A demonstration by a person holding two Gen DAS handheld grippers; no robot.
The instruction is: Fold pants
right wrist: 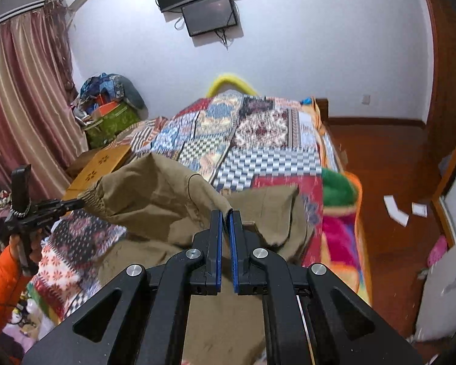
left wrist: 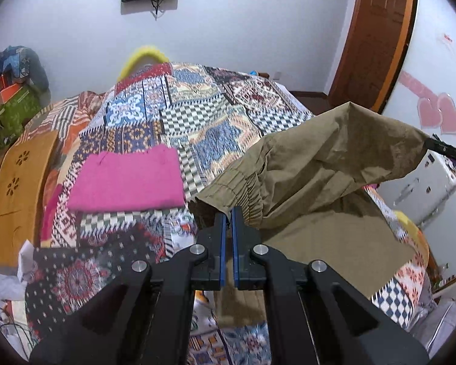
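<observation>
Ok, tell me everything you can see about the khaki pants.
The pants are khaki, of a matte woven cloth like cotton, with a gathered elastic band along one edge. That upper edge is lifted off the patchwork bedspread and stretched between the left gripper and the right gripper, each shut on a corner. The cloth sags and creases between them, while the rest lies flat on the bed below.

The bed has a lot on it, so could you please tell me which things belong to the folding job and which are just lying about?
In use:
- khaki pants
- left gripper, shut on the pants
- right gripper, shut on the pants

Lying about:
- pink folded garment
- patchwork bedspread
- papers on floor
</observation>
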